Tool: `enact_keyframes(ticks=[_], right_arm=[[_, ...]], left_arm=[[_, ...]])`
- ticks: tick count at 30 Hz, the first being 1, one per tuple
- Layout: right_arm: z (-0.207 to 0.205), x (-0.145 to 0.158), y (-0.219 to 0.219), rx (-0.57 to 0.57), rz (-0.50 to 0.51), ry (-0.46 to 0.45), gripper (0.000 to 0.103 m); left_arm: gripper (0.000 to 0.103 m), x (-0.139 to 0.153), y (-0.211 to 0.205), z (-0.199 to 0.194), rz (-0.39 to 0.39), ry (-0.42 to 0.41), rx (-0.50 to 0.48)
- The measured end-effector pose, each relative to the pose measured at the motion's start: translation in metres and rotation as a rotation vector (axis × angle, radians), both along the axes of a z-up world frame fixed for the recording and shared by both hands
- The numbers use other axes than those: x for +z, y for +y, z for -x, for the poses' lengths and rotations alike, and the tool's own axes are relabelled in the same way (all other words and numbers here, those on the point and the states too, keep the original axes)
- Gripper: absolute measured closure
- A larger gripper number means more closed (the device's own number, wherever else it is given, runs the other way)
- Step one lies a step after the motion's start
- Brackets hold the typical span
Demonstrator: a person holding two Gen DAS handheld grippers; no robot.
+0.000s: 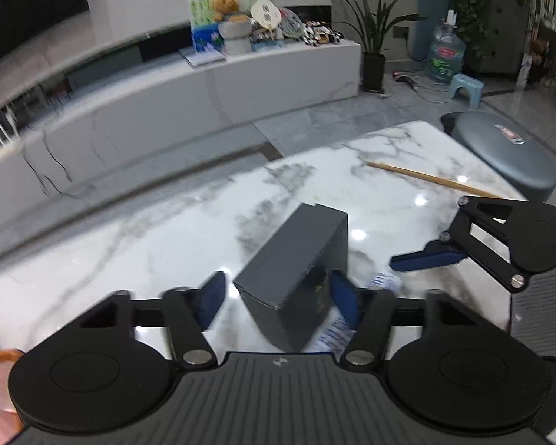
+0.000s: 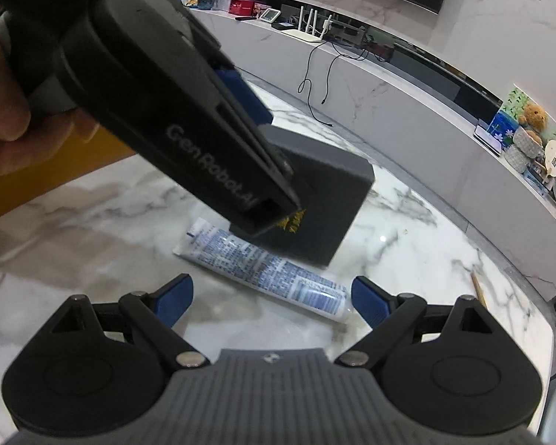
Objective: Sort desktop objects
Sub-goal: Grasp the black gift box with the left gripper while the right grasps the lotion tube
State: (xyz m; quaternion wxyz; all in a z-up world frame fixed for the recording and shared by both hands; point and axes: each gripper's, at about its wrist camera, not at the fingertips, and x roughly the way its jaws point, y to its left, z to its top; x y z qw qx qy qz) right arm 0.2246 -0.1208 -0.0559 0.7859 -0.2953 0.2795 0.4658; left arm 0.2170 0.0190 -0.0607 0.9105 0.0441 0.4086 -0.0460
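A dark grey box with a gold mark is tilted up off the marble table, between the blue pads of my left gripper. The right pad touches it; the left pad stands a little off it. The box also shows in the right wrist view, with the left gripper reaching down over it. A white tube with blue print lies on the table under the box, just ahead of my open, empty right gripper. The right gripper also shows in the left wrist view.
A wooden chopstick lies at the table's far right; its end shows in the right wrist view. A grey round stool stands beyond the table edge. A long white cabinet with ornaments runs behind.
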Motion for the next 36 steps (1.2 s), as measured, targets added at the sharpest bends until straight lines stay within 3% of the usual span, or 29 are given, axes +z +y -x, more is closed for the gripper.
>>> enact_keyframes(ticks=[7,13,18,23,26,28,30,32,34,35,36], right_arm=[[-0.005,0.000,-0.002,-0.008,-0.009,0.003,0.010],[0.006,-0.002,0.007,0.076,0.008,-0.036,0.010],[0.013,-0.004,0.014,0.119,-0.002,-0.044,0.010],[0.002,-0.005,0.018,0.112,-0.023,-0.005,0.010],[-0.010,-0.007,0.014,0.079,-0.045,0.088,0.010],[-0.018,-0.008,0.012,0.047,-0.043,0.174,0.010],[-0.017,-0.005,0.011,0.046,-0.012,0.201,0.011],[-0.015,-0.001,0.009,0.052,0.017,0.215,0.020],[-0.015,0.004,0.006,0.045,0.028,0.220,0.040],[-0.016,0.006,0.004,0.037,0.031,0.226,0.060],[-0.017,0.007,0.002,0.028,0.037,0.238,0.069]], left_arm=[[0.054,0.000,-0.003,0.007,0.000,-0.006,-0.004],[0.055,0.006,0.009,0.019,-0.049,0.053,0.174],[0.060,0.008,0.018,0.033,-0.018,0.102,0.219],[0.061,0.005,0.009,0.044,-0.045,0.134,0.191],[0.061,0.004,0.008,0.046,-0.038,0.143,0.185],[0.054,0.004,0.006,0.047,-0.046,0.133,0.181],[0.031,0.005,0.004,0.046,-0.066,0.110,0.190],[0.028,0.005,0.004,0.044,-0.085,0.090,0.206],[0.025,0.005,0.005,0.041,-0.089,0.073,0.220],[0.022,0.004,0.006,0.040,-0.089,0.071,0.229],[0.021,0.003,0.007,0.038,-0.087,0.071,0.234]])
